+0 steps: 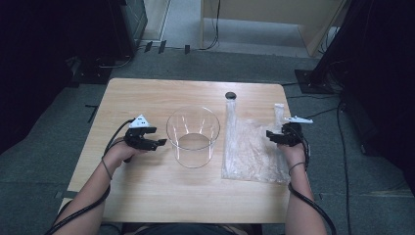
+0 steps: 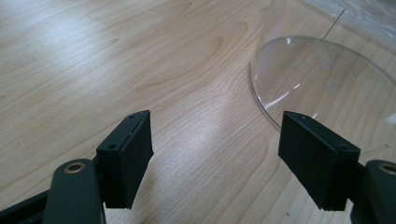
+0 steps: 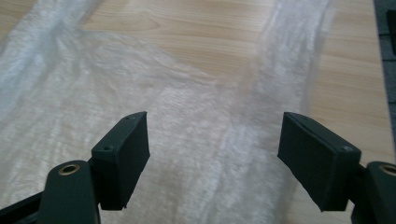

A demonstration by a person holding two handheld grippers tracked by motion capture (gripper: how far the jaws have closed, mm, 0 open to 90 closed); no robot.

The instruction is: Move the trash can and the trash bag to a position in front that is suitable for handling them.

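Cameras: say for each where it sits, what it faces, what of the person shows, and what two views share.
High view: above the person's side, facing down on the table; forearms, left claw, right claw.
Left gripper view: on the left claw, facing the clear container; open jaws.
Right gripper view: on the right claw, facing the plastic bag; open jaws.
Shared: container, bag.

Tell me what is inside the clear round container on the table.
Nothing shows inside the clear container: through its wall you see bare wooden table. The plastic bag lies flat beside it, outside. Nothing covers its inside.
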